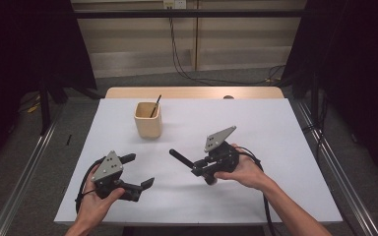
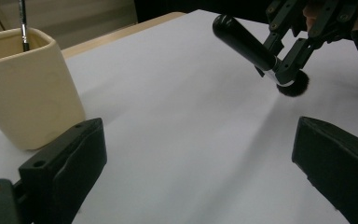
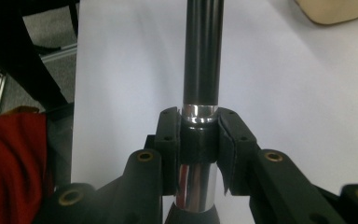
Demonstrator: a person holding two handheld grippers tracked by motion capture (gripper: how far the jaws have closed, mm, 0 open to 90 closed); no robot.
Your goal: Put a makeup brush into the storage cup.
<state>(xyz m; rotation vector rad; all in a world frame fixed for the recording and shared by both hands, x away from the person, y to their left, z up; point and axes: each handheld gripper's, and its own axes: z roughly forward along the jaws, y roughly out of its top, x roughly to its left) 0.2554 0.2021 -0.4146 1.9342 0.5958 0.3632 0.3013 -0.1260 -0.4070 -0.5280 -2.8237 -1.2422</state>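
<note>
Brush: a makeup brush (image 2: 261, 53) with a thick black handle, a silver ferrule and a dark bristle head. It is carried above the white table cover, right of centre in the high view (image 1: 182, 160).
Brush, attitude: handle end points toward the cup; the bristle head sits at the gripper end, low over the cover. Whether the bristles touch the cover cannot be told.
Right gripper: (image 3: 198, 140) clamped on the brush at the silver ferrule, one pad pressed on each side, as the right gripper view shows. In the high view (image 1: 199, 169) it is held in the person's right hand (image 1: 243, 172), a grey three-cornered plate on top.
Left gripper: (image 1: 140, 172) jaws released and wide apart, nothing between them. It is held in the left hand (image 1: 96, 201) at the near left of the cover, well apart from the brush.
Cup: a cream, square-sided cup (image 1: 148, 119) standing upright on the far left part of the cover. A thin, dark-handled stick (image 1: 155, 106) leans inside it.
Table cover: a white sheet (image 1: 256, 123) over a light wooden table (image 1: 187, 92).
Surroundings: grey floor, metal rails on either side, cables along the far wall.
</note>
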